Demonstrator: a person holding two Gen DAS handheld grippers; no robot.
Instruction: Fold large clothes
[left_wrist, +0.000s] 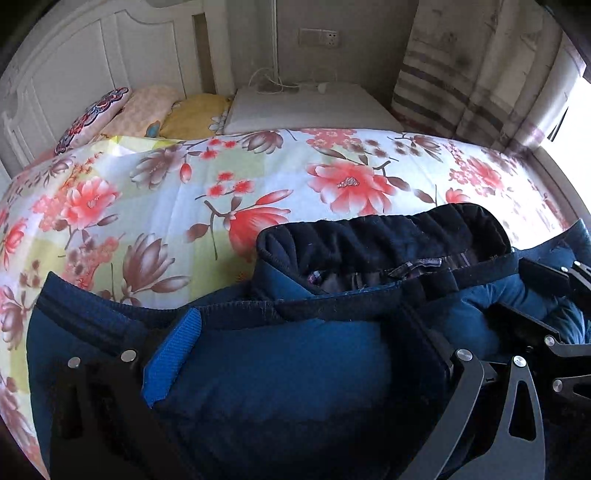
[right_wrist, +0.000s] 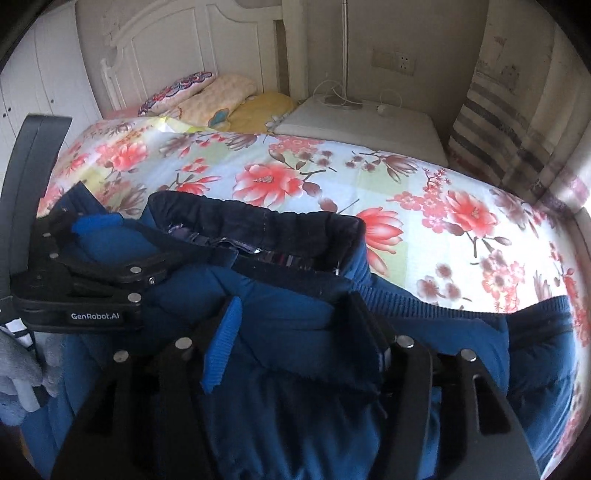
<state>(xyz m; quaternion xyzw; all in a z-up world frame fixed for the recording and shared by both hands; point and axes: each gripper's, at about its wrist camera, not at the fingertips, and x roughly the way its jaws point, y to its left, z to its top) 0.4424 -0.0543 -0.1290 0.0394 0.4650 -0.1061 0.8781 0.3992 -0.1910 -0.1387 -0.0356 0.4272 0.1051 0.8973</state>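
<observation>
Both grippers were buried in the blue jacket at the near edge of the bed.

The left gripper (left_wrist: 295, 354) had its fingers spread wide with jacket (left_wrist: 280, 387) fabric bunched between them; whether it actually pinched cloth I could not tell. The right gripper (right_wrist: 295, 347) looked the same, wide apart over the padded bulk. The dark collar (right_wrist: 258, 229) stood open on the flowered bedspread (right_wrist: 295, 177), with pillows (right_wrist: 221, 96) far left by the headboard (left_wrist: 92, 55).
</observation>
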